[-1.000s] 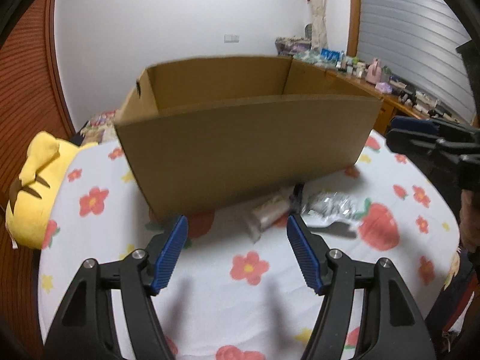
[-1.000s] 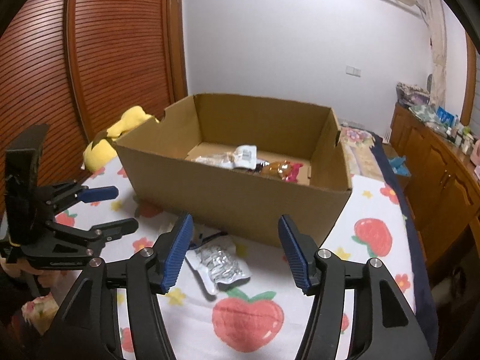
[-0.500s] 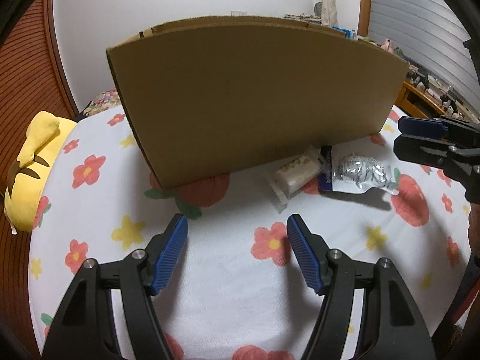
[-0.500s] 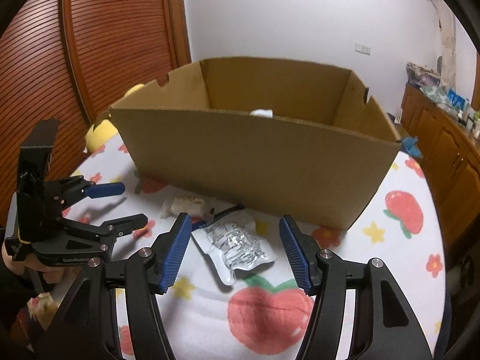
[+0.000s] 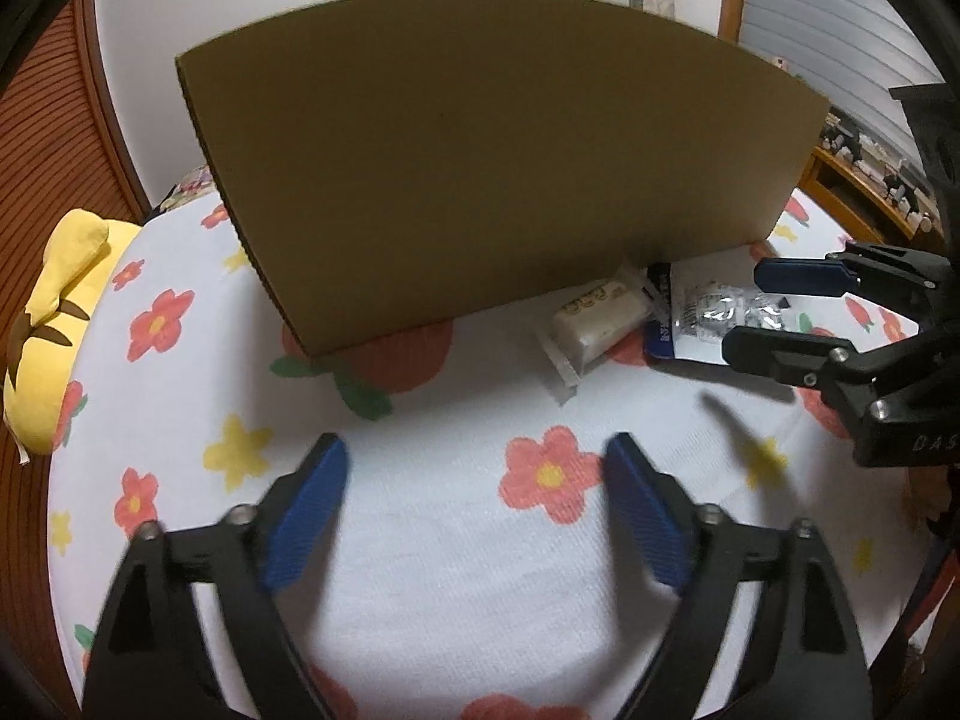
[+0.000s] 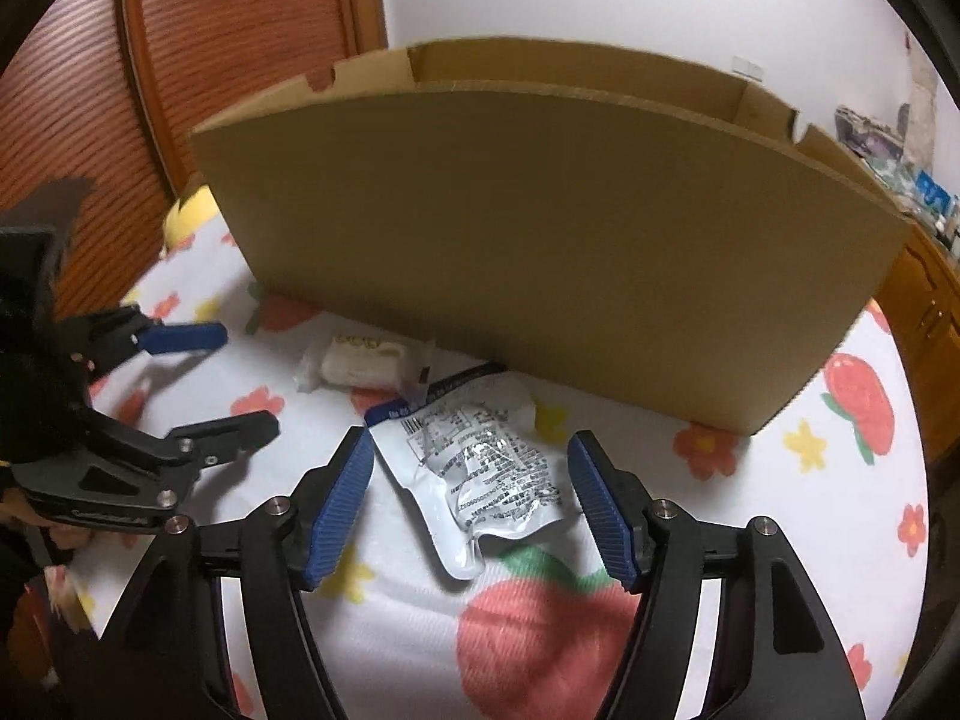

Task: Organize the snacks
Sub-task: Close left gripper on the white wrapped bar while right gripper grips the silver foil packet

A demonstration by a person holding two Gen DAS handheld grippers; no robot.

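Left gripper: the left gripper point(image 5: 477, 468) hovers low over the cloth with its blue-padded fingers spread wide apart and nothing between them; in the right wrist view it point(image 6: 240, 375) shows at the left, also spread.
Right gripper: the right gripper point(image 6: 471, 468) has its fingers wide apart, one on each side of the silver pouch, not touching it as far as the view shows; in the left wrist view it point(image 5: 744, 306) comes in from the right edge over that pouch.
Silver pouch: the silver pouch point(image 6: 480, 468) lies flat on the cloth, crinkled, printed text facing up, with a dark blue band at its far end; it sits just in front of the box wall, and in the left wrist view point(image 5: 714, 315) it is partly hidden behind the right gripper.
White snack pack: the white snack pack point(image 5: 600, 315) in clear wrap lies beside the pouch on its left, close to the foot of the box; the right wrist view point(image 6: 360, 360) shows its wrapper end touching or overlapping the pouch corner.
Cardboard box: the cardboard box point(image 6: 540, 240) stands upright and open-topped behind both snacks; its inside is not visible.
Bench: the bench point(image 5: 450, 570) carries a white cloth printed with red flowers, yellow flowers and strawberries.
Yellow plush toy: the yellow plush toy point(image 5: 48, 324) rests at the left edge of the bench.
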